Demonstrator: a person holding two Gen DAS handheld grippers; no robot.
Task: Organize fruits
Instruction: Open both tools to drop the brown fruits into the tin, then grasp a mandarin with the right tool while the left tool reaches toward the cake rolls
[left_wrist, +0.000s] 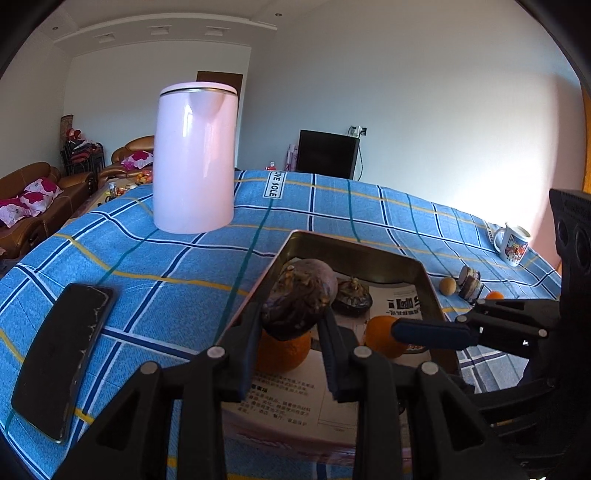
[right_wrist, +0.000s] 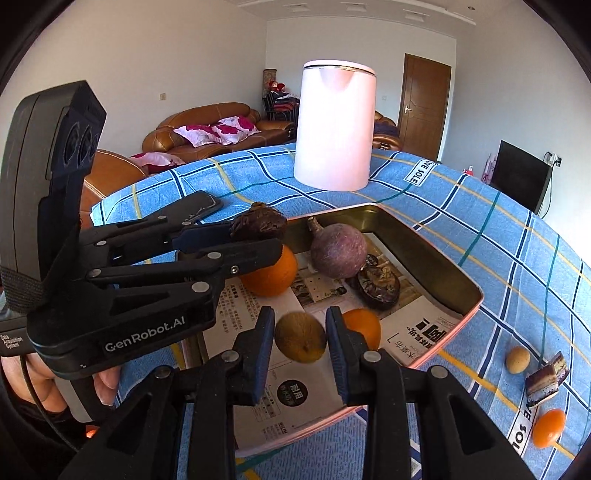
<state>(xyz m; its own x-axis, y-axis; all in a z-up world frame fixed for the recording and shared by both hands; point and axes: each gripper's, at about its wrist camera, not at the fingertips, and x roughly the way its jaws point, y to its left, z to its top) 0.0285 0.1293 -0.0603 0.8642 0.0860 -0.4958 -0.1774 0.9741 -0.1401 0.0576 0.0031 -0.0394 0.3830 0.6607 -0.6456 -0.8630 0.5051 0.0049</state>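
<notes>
Right gripper (right_wrist: 300, 338) parted around a small brown fruit (right_wrist: 300, 342) blurred above the paper-lined metal tray (right_wrist: 448, 275), pads seemingly not touching it, left gripper (left_wrist: 291, 314) clamped on a dark wrinkled fruit (left_wrist: 300, 295) over an orange (left_wrist: 282, 352), pink kettle (left_wrist: 195, 157) behind on blue checked cloth (left_wrist: 155, 258).

Tall pale-pink cylindrical kettle (left_wrist: 194, 158) upright on blue plaid tablecloth (left_wrist: 155, 251), well ahead of left gripper. Black smartphone (left_wrist: 61, 360) flat on cloth, left of it. White printed ceramic mug (left_wrist: 514, 244) far right. Brown leather sofa (right_wrist: 207, 131) with pink floral cushions, brown wooden door (right_wrist: 424, 107), black monitor (left_wrist: 327, 153) beyond table.
</notes>
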